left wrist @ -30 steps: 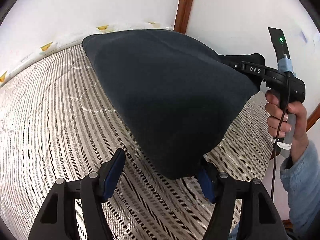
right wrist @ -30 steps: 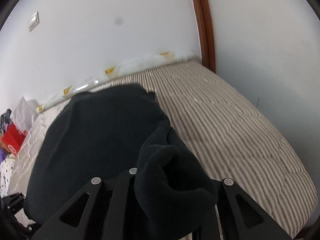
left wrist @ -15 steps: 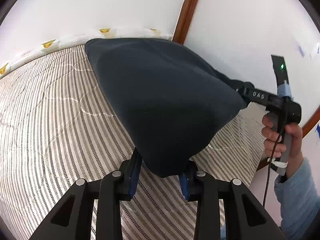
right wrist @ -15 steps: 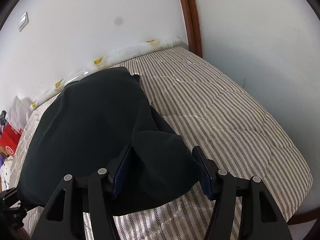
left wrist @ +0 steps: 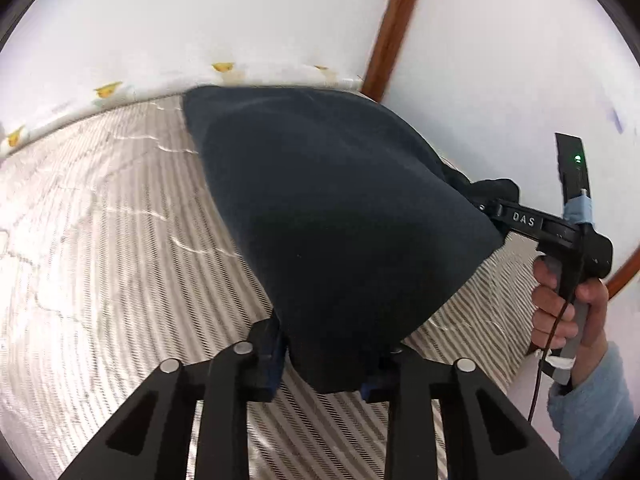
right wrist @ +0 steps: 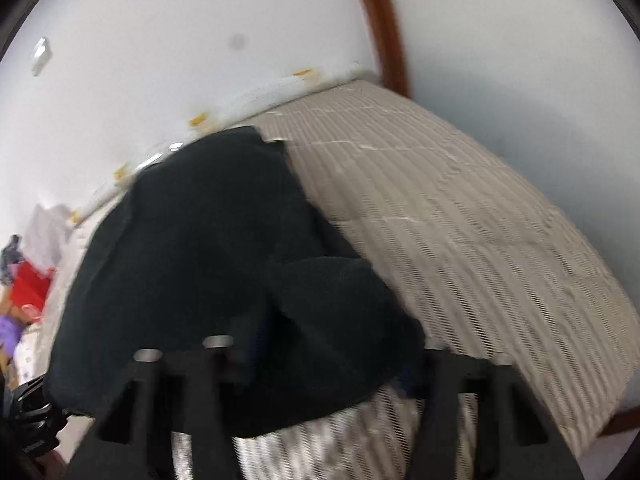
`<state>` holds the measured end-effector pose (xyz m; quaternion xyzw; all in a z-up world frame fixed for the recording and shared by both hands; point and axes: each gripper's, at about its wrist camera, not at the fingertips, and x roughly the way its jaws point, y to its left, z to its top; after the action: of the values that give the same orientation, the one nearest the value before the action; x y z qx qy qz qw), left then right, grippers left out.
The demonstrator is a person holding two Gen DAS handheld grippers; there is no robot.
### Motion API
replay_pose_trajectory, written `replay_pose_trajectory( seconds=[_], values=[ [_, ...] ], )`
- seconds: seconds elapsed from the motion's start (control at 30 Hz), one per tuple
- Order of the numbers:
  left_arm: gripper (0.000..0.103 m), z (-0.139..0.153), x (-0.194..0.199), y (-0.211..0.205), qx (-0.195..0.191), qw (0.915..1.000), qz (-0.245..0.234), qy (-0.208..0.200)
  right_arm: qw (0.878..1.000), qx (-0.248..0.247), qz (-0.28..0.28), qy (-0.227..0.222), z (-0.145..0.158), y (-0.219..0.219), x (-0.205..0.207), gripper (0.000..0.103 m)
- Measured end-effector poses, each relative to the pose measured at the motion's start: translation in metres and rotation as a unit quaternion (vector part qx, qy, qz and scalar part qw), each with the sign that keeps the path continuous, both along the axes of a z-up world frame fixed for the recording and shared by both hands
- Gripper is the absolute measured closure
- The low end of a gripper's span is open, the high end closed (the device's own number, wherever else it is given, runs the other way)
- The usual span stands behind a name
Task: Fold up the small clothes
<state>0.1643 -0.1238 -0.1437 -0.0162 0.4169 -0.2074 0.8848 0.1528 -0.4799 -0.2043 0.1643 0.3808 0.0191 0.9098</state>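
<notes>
A dark navy garment (left wrist: 340,220) is stretched over the striped mattress (left wrist: 100,240) between my two grippers. My left gripper (left wrist: 326,360) has the near corner between its blue pads, and its jaws are closing on it. My right gripper (left wrist: 480,202) sits at the right in a person's hand (left wrist: 560,308), its fingers buried in the other end of the cloth. In the blurred right wrist view the garment (right wrist: 208,264) lies bunched over my right gripper (right wrist: 320,368). It hides the pads, and the jaws are closing on the fabric.
White walls meet at a brown wooden trim (left wrist: 396,28) behind the bed. A white roll with yellow prints (left wrist: 108,90) runs along the wall. A pile of clothes with a red item (right wrist: 30,284) lies at the far left. The mattress edge (right wrist: 580,408) drops off at right.
My left jaws have closed from wide open onto the garment's corner. My right jaws opened around the bunched cloth and have closed on it again. The right wrist view is now blurred.
</notes>
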Motion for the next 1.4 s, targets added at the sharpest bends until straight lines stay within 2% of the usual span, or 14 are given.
replay_pose_trajectory(
  seconds=[0.07, 0.13, 0.37, 0.5, 0.6, 0.7, 0.87, 0.93, 1.0, 1.1, 1.17, 1.27, 1.33, 1.4],
  values=[
    [0.082, 0.003, 0.004, 0.014, -0.014, 0.9995, 0.028, -0.001, 0.999, -0.031, 0.006, -0.009, 0.006, 0.018, 0.001, 0.082],
    [0.082, 0.006, 0.01, 0.036, -0.024, 0.9978, 0.061, -0.005, 0.999, -0.028, 0.014, -0.011, 0.008, 0.032, 0.005, 0.083],
    [0.083, 0.009, 0.009, 0.108, -0.016, 0.9924, 0.121, -0.018, 0.998, -0.012, 0.059, -0.015, 0.017, 0.103, 0.031, 0.084],
    [0.082, 0.001, 0.008, 0.154, -0.021, 0.9888, 0.148, 0.0, 0.995, -0.01, 0.099, -0.017, 0.021, 0.15, 0.045, 0.084],
    [0.082, -0.007, 0.004, 0.172, -0.027, 0.9871, 0.157, 0.015, 0.99, -0.028, 0.135, -0.039, 0.029, 0.174, 0.04, 0.084],
    [0.081, -0.015, 0.003, 0.173, -0.027, 0.9885, 0.148, 0.019, 0.983, -0.046, 0.161, -0.071, 0.03, 0.171, 0.019, 0.084],
    [0.075, -0.014, -0.008, 0.159, 0.01, 0.991, 0.134, 0.0, 0.986, -0.021, 0.161, -0.049, 0.025, 0.148, 0.006, 0.08],
    [0.073, -0.013, -0.015, 0.162, 0.009, 0.9916, 0.129, 0.003, 0.987, -0.044, 0.14, -0.064, 0.037, 0.145, -0.005, 0.074],
    [0.071, -0.009, -0.023, 0.166, 0.002, 0.9915, 0.13, 0.004, 0.986, -0.071, 0.12, -0.093, 0.052, 0.146, -0.016, 0.072],
    [0.064, 0.0, -0.038, 0.171, -0.01, 0.9902, 0.139, -0.006, 0.981, -0.086, 0.131, -0.116, 0.061, 0.162, -0.015, 0.072],
    [0.063, 0.006, -0.043, 0.173, -0.014, 0.9894, 0.144, -0.013, 0.98, -0.097, 0.141, -0.101, 0.052, 0.171, -0.009, 0.072],
    [0.063, 0.016, -0.048, 0.172, -0.007, 0.988, 0.151, -0.031, 0.985, -0.129, 0.108, -0.041, 0.02, 0.172, 0.004, 0.074],
    [0.063, 0.021, -0.043, 0.171, -0.002, 0.9877, 0.152, -0.037, 0.987, -0.119, 0.107, -0.035, 0.011, 0.165, 0.0, 0.075],
    [0.063, 0.025, -0.032, 0.169, -0.004, 0.988, 0.149, -0.038, 0.985, -0.123, 0.117, -0.031, 0.017, 0.159, -0.004, 0.075]
  ],
)
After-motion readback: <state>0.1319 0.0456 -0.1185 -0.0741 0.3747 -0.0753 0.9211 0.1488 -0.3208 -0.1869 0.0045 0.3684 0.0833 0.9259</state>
